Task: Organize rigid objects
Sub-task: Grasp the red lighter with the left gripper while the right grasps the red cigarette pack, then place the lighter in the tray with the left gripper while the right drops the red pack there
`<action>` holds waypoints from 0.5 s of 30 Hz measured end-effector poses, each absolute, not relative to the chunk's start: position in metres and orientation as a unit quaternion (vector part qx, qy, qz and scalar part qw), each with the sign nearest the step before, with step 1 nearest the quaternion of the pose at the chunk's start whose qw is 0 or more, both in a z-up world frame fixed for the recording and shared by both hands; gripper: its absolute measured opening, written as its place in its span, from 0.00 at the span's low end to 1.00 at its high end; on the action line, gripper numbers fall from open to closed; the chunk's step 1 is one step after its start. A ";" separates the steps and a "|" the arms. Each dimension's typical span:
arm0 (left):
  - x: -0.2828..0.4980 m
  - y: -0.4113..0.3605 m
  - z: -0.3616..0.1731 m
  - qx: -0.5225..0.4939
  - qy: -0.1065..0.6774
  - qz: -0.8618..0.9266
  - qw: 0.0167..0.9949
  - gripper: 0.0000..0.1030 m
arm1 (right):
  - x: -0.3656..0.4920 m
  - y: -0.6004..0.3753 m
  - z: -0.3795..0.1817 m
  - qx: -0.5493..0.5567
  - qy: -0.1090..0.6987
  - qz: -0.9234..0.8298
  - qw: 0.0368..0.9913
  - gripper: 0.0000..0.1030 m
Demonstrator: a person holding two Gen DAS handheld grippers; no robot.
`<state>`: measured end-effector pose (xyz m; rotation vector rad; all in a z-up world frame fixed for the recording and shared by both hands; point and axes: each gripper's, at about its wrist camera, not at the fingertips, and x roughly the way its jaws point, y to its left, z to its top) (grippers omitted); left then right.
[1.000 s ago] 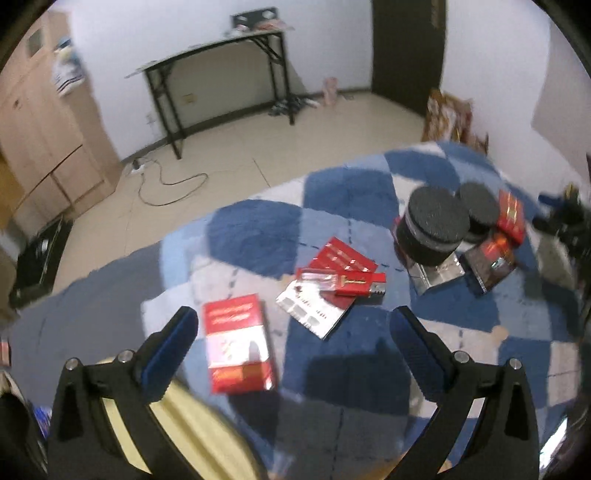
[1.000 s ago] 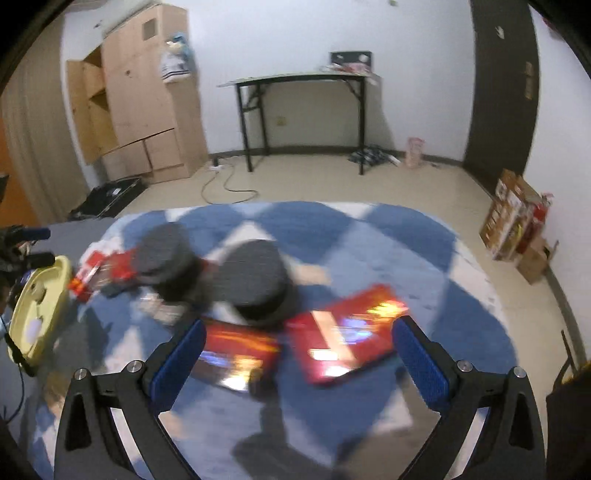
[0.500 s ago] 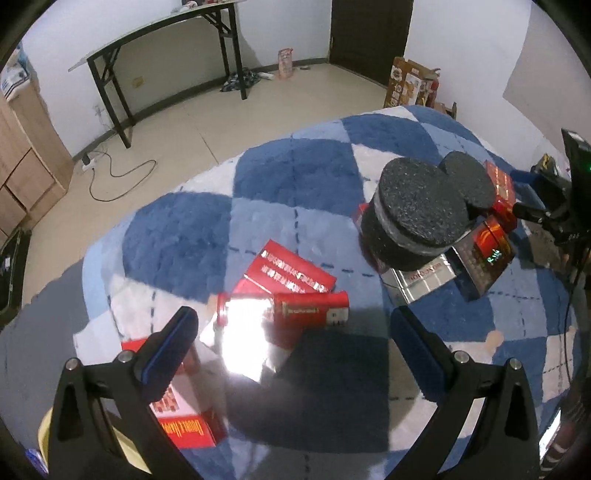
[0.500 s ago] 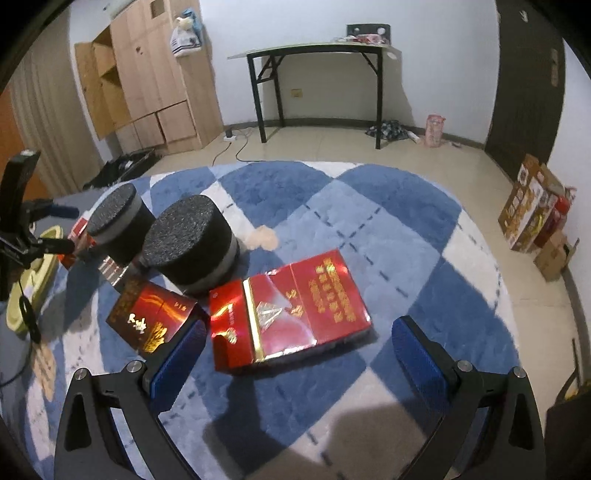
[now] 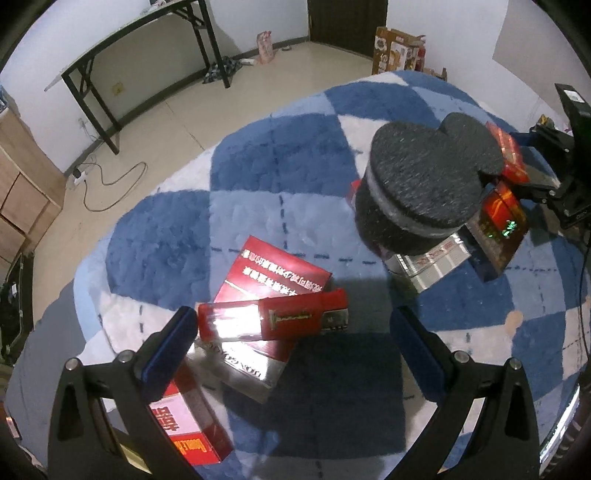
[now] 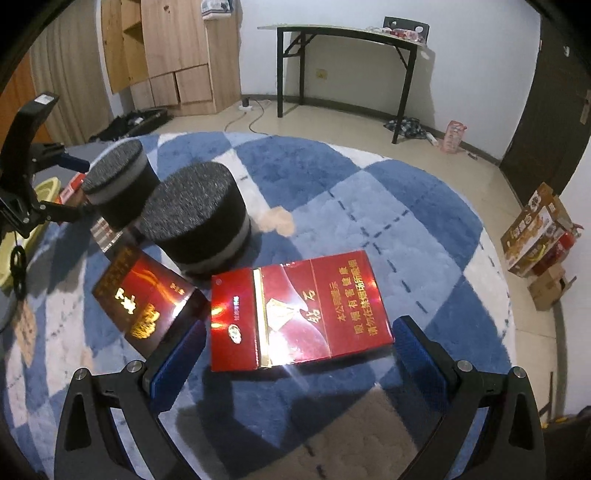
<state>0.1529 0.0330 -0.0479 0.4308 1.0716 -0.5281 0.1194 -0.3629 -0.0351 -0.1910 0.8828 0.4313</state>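
Blue-and-white checked rug [image 5: 280, 177] covers the round surface under both of my claws, with beige floor tiles beyond it.

Left view, near to far: my left claw [image 5: 293, 341] stands wide open and holds nothing, its blue pads [image 5: 173, 343] apart over the boxes. Under its left finger lies a red-and-white carton [image 5: 188, 432]. Between the fingers a long red box [image 5: 273, 319] lies crosswise on top of a flat red-and-silver pack [image 5: 258, 306], whose red end reaches toward the rug's middle. Farther right a black foam cylinder [image 5: 421, 192] rests on a silver pack [image 5: 432, 264]; a second foam cylinder [image 5: 472, 133] stands just behind it. Beside them lies a dark red box [image 5: 502, 225], and another red box [image 5: 511, 157] sits behind that.

Right view, near to far: my right claw [image 6: 299, 349] is likewise spread wide and empty. Between its fingers lies a flat red cigarette pack [image 6: 295, 314] with gold lettering, face up on the rug. Just left of it, a dark red box with gold print [image 6: 144, 299] lies tilted, its corner near the left pad [image 6: 177, 363]. Behind these the large foam cylinder [image 6: 195, 218] and the smaller one [image 6: 118, 181] stand upright, side by side. At the left edge my other claw [image 6: 74, 192] is visible, beside a yellow tray [image 6: 40, 188].

Background: a black-framed desk [image 6: 347, 33] against the white wall, a wooden cabinet [image 6: 173, 51], a dark door [image 6: 554, 92] and cardboard boxes [image 6: 535, 232] on the floor.
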 end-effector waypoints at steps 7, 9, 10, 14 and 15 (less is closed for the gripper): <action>0.161 0.036 -0.054 0.186 0.506 -0.233 0.809 0.90 | 0.134 -0.359 -0.051 -0.088 0.435 0.201 0.873 1.00; 0.160 0.036 -0.053 0.195 0.495 -0.223 0.817 0.80 | 0.134 -0.360 -0.050 -0.084 0.424 0.196 0.881 0.92; 0.159 0.036 -0.053 0.196 0.492 -0.222 0.818 0.80 | 0.134 -0.361 -0.050 -0.078 0.418 0.195 0.884 0.91; 0.148 0.041 -0.049 0.194 0.478 -0.223 0.827 0.80 | 0.126 -0.366 -0.051 -0.062 0.405 0.198 0.890 0.88; 0.145 0.042 -0.045 0.191 0.473 -0.220 0.832 0.80 | 0.122 -0.368 -0.049 -0.062 0.401 0.196 0.893 0.88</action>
